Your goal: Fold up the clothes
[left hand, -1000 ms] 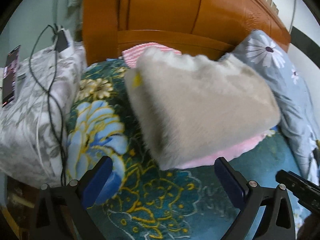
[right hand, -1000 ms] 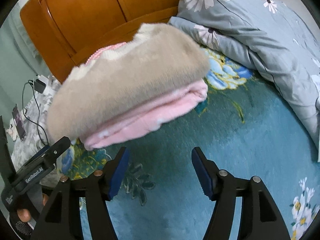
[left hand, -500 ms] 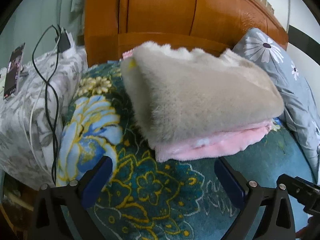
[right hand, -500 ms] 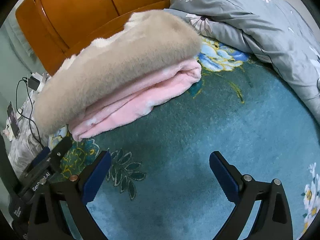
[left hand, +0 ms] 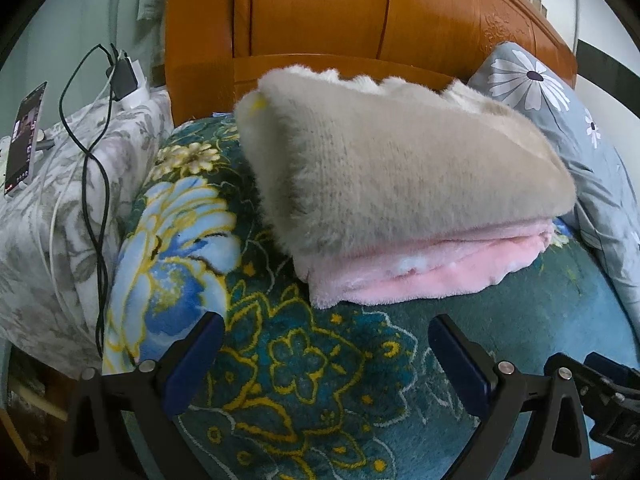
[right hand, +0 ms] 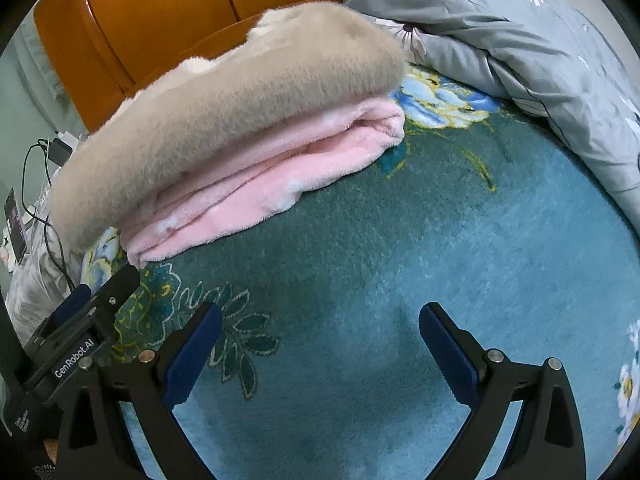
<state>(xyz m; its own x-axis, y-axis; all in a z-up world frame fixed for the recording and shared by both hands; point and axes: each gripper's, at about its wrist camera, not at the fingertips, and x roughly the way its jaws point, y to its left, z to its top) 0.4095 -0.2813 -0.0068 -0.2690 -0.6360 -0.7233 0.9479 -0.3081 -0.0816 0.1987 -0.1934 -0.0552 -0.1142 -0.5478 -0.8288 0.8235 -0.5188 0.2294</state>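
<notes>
Settled since a second ago, when it was blurred in motion, the folded beige fluffy garment (left hand: 400,168) lies on a folded pink fleece (left hand: 432,272) on my teal floral bedspread (right hand: 400,240); left gripper (left hand: 326,354) and right gripper (right hand: 320,344) gape wide, empty, near it.

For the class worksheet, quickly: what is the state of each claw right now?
Left claw: open, holding nothing, short of the folded beige and pink garment.
Right claw: open, holding nothing, above the teal blanket.
</notes>
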